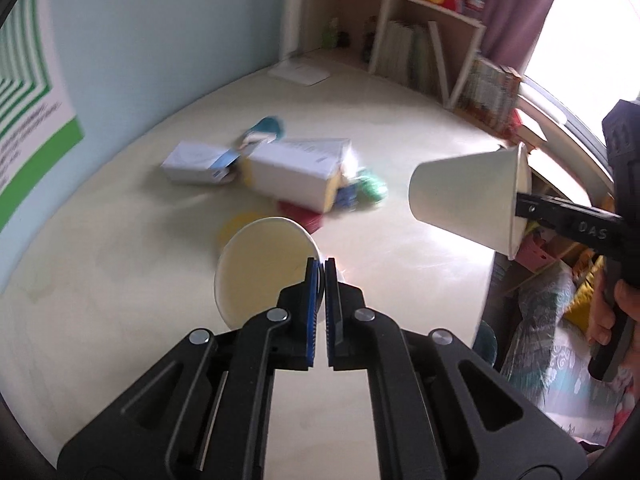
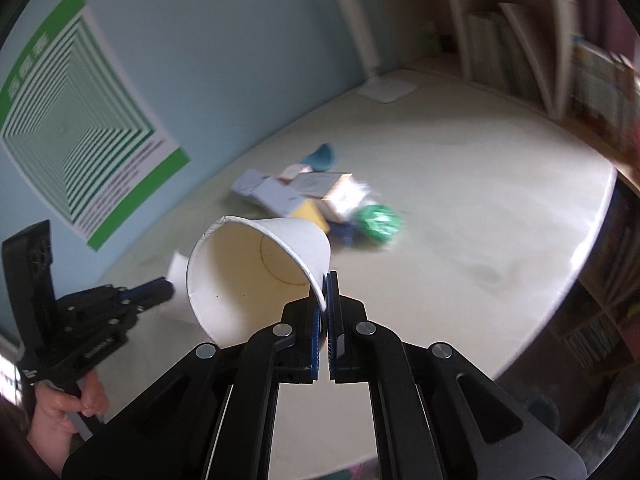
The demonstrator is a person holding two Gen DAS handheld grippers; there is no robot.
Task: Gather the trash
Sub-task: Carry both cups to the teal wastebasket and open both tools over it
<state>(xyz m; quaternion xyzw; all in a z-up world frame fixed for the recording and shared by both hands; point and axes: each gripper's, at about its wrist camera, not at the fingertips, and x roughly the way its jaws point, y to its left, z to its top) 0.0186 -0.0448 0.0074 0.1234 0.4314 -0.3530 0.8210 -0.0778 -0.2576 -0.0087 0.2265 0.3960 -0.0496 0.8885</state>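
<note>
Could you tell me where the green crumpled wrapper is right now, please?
The green wrapper lies on the table, at the right end of the trash pile, beside the white box, in both wrist views.

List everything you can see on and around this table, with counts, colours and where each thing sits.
paper cups: 2, white, one pinched at the rim in each tool
boxes: about 2, white, one with yellow ends, mid table
green bundle: 1, beside the boxes
teal item: 1, behind the boxes
red and yellow items: blurred, in front of the boxes
table: 1, cream
poster: 1, green and white, on the blue wall
shelf: 1, pale wood, with books and toys
left tool: shut on a cup
right tool: shut on a cup
hands: 2, on the handles
</note>
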